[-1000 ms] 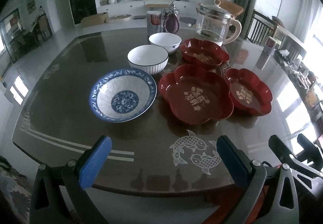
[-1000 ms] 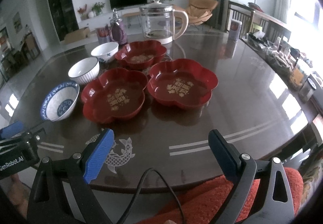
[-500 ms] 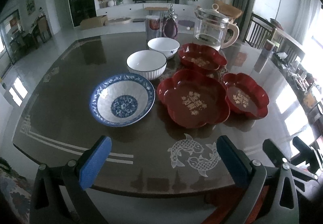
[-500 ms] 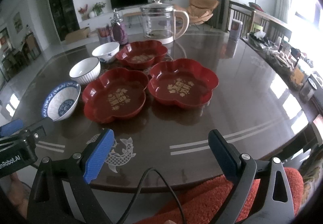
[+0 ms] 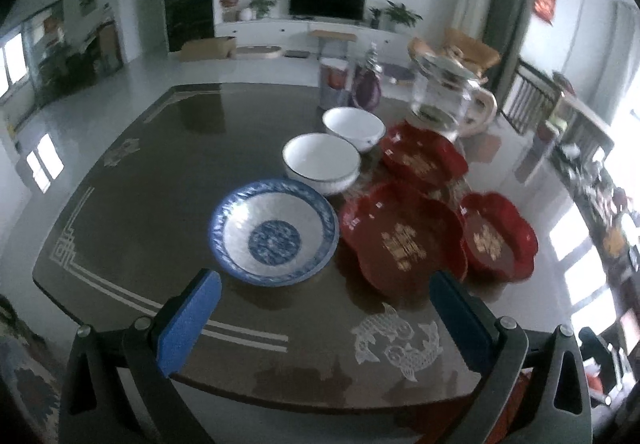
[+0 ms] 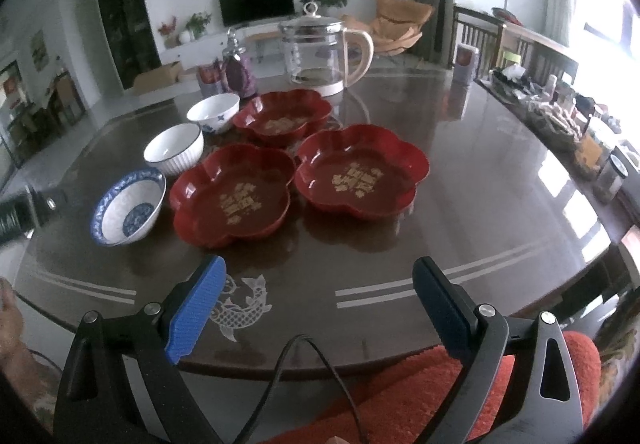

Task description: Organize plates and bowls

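Note:
On the dark table a blue-patterned bowl (image 5: 274, 232) (image 6: 127, 207) sits nearest the front left. Behind it stand a ribbed white bowl (image 5: 322, 163) (image 6: 174, 149) and a second white bowl (image 5: 353, 128) (image 6: 213, 112). Three red flower-shaped plates lie to the right: a near one (image 5: 402, 240) (image 6: 236, 194), a right one (image 5: 498, 236) (image 6: 360, 172) and a far one (image 5: 422, 156) (image 6: 284, 116). My left gripper (image 5: 324, 294) is open just short of the blue bowl. My right gripper (image 6: 318, 280) is open above the table's front edge, holding nothing.
A glass kettle (image 5: 446, 100) (image 6: 320, 50), a purple bottle (image 6: 237, 73) and a red-and-white can (image 5: 334, 82) stand at the back of the table (image 6: 500, 180). Jars and clutter line its right edge (image 6: 592, 148). An orange-red sleeve (image 6: 420, 396) lies below the right gripper.
The left gripper has moved forward and left, closer to the blue bowl. The right gripper has edged slightly forward. Both stay open, and the dishes have not moved.

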Demonstrator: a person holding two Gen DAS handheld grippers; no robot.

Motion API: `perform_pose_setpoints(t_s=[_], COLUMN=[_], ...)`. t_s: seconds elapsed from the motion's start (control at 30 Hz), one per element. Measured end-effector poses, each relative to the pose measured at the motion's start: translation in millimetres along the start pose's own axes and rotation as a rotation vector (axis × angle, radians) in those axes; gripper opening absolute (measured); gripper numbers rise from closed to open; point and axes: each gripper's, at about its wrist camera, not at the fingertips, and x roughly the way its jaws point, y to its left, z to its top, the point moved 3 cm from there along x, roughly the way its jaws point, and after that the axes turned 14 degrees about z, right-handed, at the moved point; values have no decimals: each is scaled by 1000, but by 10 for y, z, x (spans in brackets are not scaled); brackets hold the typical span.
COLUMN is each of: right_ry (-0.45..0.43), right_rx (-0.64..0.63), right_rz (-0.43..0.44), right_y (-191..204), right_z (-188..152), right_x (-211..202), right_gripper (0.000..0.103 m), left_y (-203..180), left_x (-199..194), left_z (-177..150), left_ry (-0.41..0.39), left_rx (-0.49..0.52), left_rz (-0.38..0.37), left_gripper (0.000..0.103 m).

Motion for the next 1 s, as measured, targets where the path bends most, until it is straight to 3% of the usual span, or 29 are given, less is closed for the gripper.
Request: perform_pose_setpoints(t_s=[0.2,0.37,0.57,1.0], right_ry=[46,48,62,94], right_rx=[-17,-44,-5,-52], right_rz=[10,9,-6,-6], right_y=[93,140,45,128], right_z=[-37,-50,-54,-78], right_x=[120,124,149,244], right_gripper=[96,96,96,96], left_y=[334,426,294,-78], left_x=[121,188,209,318], left_z=[63,52,-22,-241], left_ry=[-4,6,21,100], left_rx=[-53,-73,-41,28], left_rz=[55,49,24,-52], left_gripper=[103,103,103,103])
